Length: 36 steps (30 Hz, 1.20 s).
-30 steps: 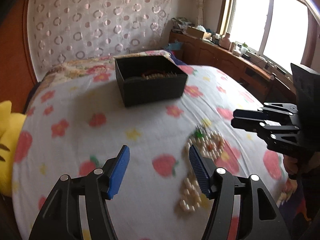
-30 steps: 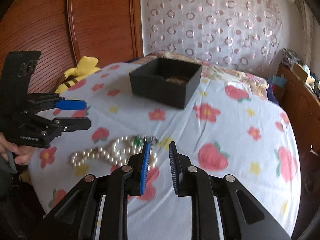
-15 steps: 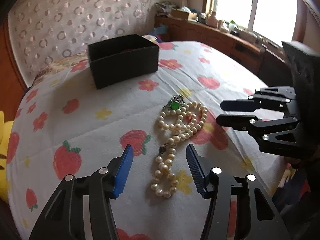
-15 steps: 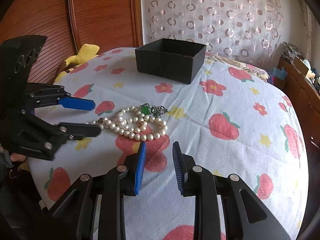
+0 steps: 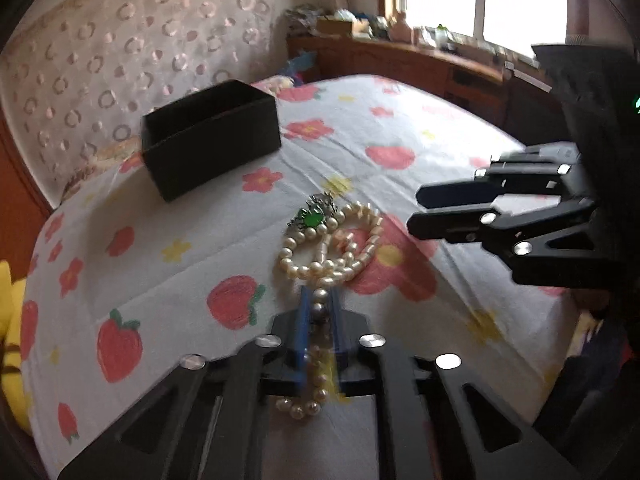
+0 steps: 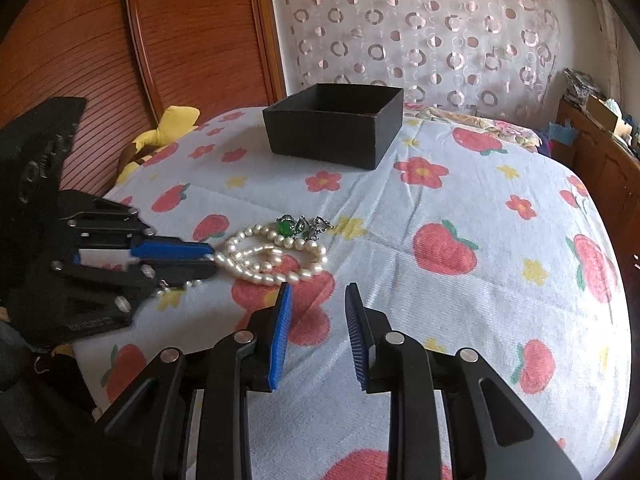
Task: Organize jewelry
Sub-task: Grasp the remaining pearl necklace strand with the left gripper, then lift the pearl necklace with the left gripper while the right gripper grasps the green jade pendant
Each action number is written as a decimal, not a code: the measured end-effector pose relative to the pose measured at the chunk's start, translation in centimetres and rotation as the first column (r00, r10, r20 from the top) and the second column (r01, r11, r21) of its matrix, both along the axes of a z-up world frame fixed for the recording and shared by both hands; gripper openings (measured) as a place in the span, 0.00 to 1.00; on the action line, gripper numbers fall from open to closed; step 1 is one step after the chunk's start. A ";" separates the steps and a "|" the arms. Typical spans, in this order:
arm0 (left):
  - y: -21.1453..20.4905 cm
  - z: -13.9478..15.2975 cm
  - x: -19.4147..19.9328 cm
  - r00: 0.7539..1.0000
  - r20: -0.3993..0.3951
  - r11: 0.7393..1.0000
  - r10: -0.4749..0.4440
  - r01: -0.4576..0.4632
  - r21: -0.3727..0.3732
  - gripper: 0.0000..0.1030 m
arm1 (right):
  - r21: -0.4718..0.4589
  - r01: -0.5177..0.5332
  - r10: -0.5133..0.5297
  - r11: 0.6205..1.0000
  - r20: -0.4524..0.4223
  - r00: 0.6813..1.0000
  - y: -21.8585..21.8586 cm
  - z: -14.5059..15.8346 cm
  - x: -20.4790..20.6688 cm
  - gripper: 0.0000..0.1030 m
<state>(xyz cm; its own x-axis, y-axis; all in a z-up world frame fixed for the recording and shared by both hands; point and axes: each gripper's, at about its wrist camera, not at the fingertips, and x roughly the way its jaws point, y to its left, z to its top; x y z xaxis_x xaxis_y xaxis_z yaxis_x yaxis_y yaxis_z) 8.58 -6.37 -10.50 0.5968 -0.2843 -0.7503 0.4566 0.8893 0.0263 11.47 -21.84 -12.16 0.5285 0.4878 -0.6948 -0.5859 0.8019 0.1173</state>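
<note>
Pearl necklace (green pendant) — left gripper pinches it; right gripper agape.

flowered bedspread carries a black box and pearl necklace.

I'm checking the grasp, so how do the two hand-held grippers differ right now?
The left hand-held gripper is shut on the pearl necklace; the right hand-held gripper is open and holds nothing. The left one is at the necklace's end; the right one is just short of the coil. Both have blue pads.
</note>
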 end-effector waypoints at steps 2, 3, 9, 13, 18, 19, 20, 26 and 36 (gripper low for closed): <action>1.0 0.8 -0.7 1.000 0.012 0.999 0.014 -0.014 -0.046 0.06 | -0.001 0.000 0.000 1.000 0.000 1.000 0.0 0.0 0.0 0.29; 1.6 1.0 -0.9 1.000 0.017 0.998 0.021 -0.020 -0.061 0.06 | -0.002 -0.001 0.001 1.000 -0.001 1.000 0.0 0.0 0.0 0.29; 4.1 3.8 -2.9 0.996 0.066 0.987 0.061 -0.050 -0.152 0.06 | -0.023 -0.002 0.002 1.000 0.005 1.000 0.2 0.0 0.0 0.29; 5.4 5.7 -4.1 0.991 0.105 0.980 0.079 -0.058 -0.191 0.06 | -0.055 -0.016 0.017 0.998 0.018 1.000 1.2 0.3 0.2 0.29; 7.0 7.4 -5.1 0.981 0.149 0.972 0.122 -0.088 -0.216 0.06 | -0.093 -0.047 0.050 0.995 0.025 0.998 3.1 0.8 1.1 0.29; 7.3 7.6 -5.2 0.980 0.153 0.971 0.129 -0.094 -0.220 0.06 | -0.098 -0.053 0.056 0.994 0.028 0.998 3.5 1.0 1.3 0.29; 7.6 7.8 -5.2 0.977 0.158 0.969 0.140 -0.103 -0.225 0.06 | -0.101 -0.063 0.066 0.993 0.026 0.997 3.9 1.1 1.6 0.29; 9.3 8.4 -5.1 0.966 0.173 0.958 0.192 -0.146 -0.245 0.06 | -0.138 -0.110 0.111 0.984 -0.001 0.994 6.1 0.9 3.4 0.29; 10.0 7.9 -4.9 0.963 0.165 0.953 0.213 -0.167 -0.254 0.06 | -0.212 -0.141 0.142 0.967 -0.010 0.990 7.8 -0.1 4.3 0.17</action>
